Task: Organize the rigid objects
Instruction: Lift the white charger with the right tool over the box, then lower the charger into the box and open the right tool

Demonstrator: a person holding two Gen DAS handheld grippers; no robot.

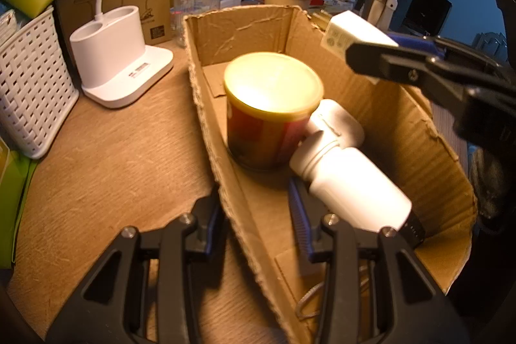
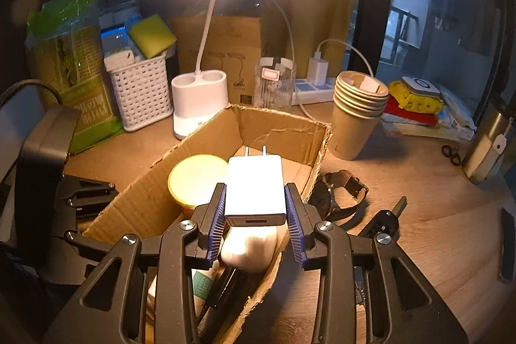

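Charger: the white plug-in charger (image 2: pixel 254 189) is up in the air over the open cardboard box (image 2: pixel 283 131), prongs pointing to the far wall of the box
Right gripper: the right gripper (image 2: pixel 254 215) pinches the charger by its two sides, blue pads tight on it
Left gripper: the left gripper (image 1: pixel 261 231) sits over the near left wall of the box, one finger outside, one inside; it looks like it is holding that wall, pads close together, but I cannot tell if they press it
Already in the box: a round tin with a yellow lid (image 1: pixel 272 86) by the far left corner, a white bottle (image 1: pixel 351 186) lying next to it, touching it, and more small things at the near end, too dark to name
Still out on the desk: a wristwatch (image 2: pixel 342 192) just by the right wall of the box, and a car key (image 2: pixel 387 221) near it
How far along: I think a bit more than half; the charger needs to go down in the box, then the watch and key are left
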